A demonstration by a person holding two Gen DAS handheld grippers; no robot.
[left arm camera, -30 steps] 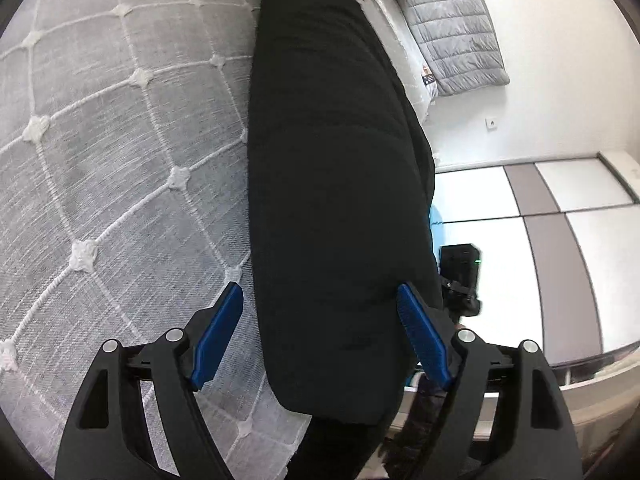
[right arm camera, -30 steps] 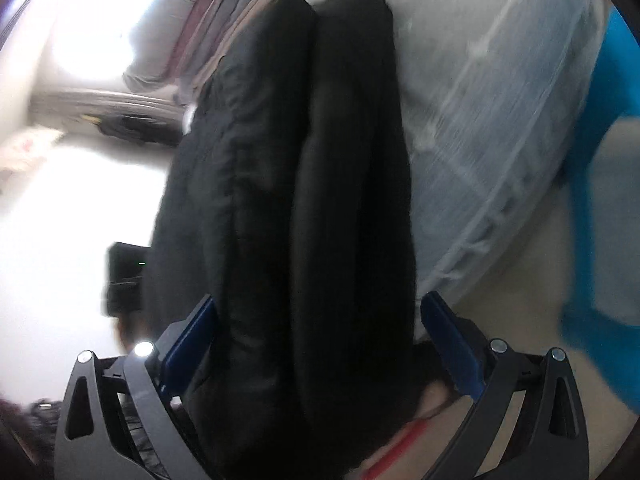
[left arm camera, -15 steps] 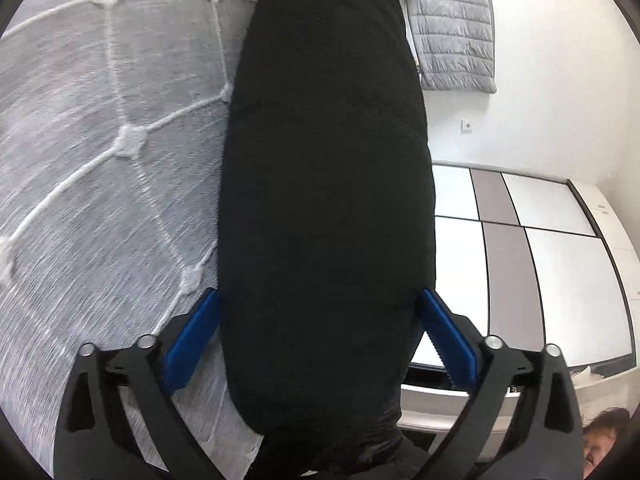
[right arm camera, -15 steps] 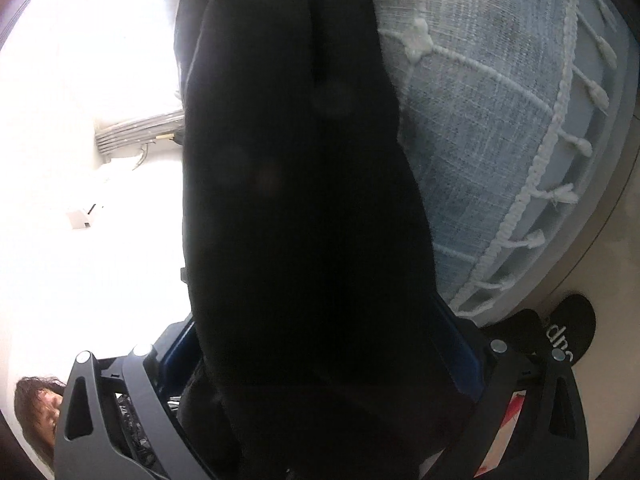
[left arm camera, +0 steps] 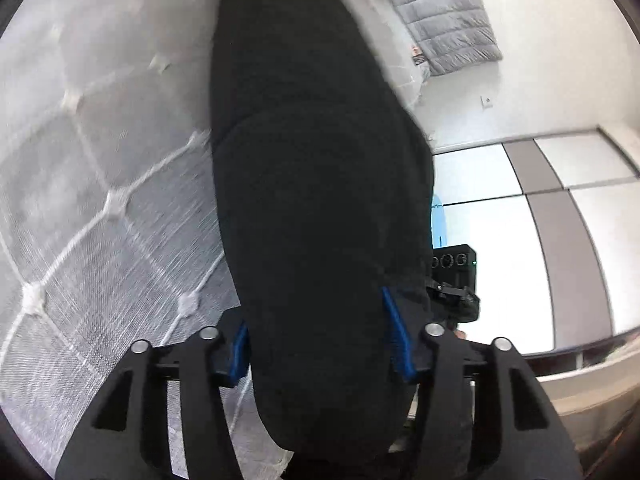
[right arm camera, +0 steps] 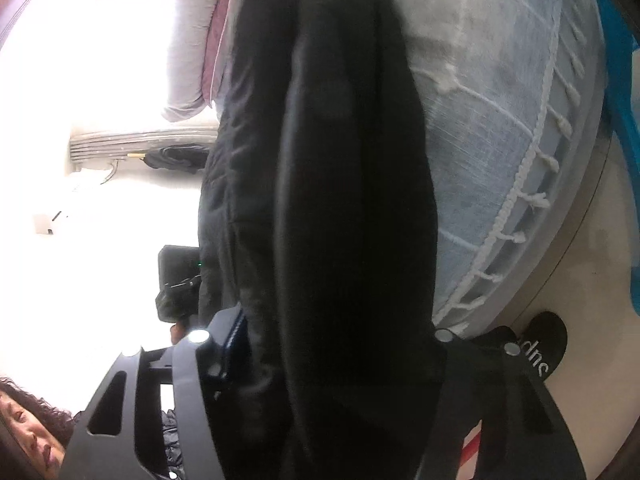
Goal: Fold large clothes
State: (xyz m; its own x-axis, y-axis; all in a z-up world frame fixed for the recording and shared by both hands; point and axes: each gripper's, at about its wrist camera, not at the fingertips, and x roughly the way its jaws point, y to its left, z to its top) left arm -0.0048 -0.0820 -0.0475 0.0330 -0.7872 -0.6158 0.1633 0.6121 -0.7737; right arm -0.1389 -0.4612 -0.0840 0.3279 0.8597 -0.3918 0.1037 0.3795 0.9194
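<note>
A bedroom: white walls, a wardrobe [left arm camera: 560, 216] with white and grey panels, and a bed [left arm camera: 100, 200] under a pale quilted cover with a knotted diamond pattern, which fills most of both views. On the bed lies the task's thing, a large black garment [left arm camera: 312, 160], bunched into a long thick roll that runs away from both cameras along the bed's edge nearest the wardrobe; in the right wrist view it shows as at least two layers lying side by side [right arm camera: 352, 160]. Beyond the far end of the garment, still on the bed, lie a grey padded piece [left arm camera: 444, 16] and some pinkish cloth, too blurred to name. The left gripper [left arm camera: 320, 336] has the near end of the roll between its blue pads, and its jaws are closing; the fabric bulges against both pads, so it looks clamped on the garment. The right gripper [right arm camera: 332, 344] straddles its own end of the roll with jaws closing too; one pad is hidden by cloth, but the fabric fills the gap, so it also seems to grip. By my judgement the folding is partway: the garment is gathered lengthwise, both ends are being taken up, and at least a crosswise fold and a tidy laying-down remain.
</note>
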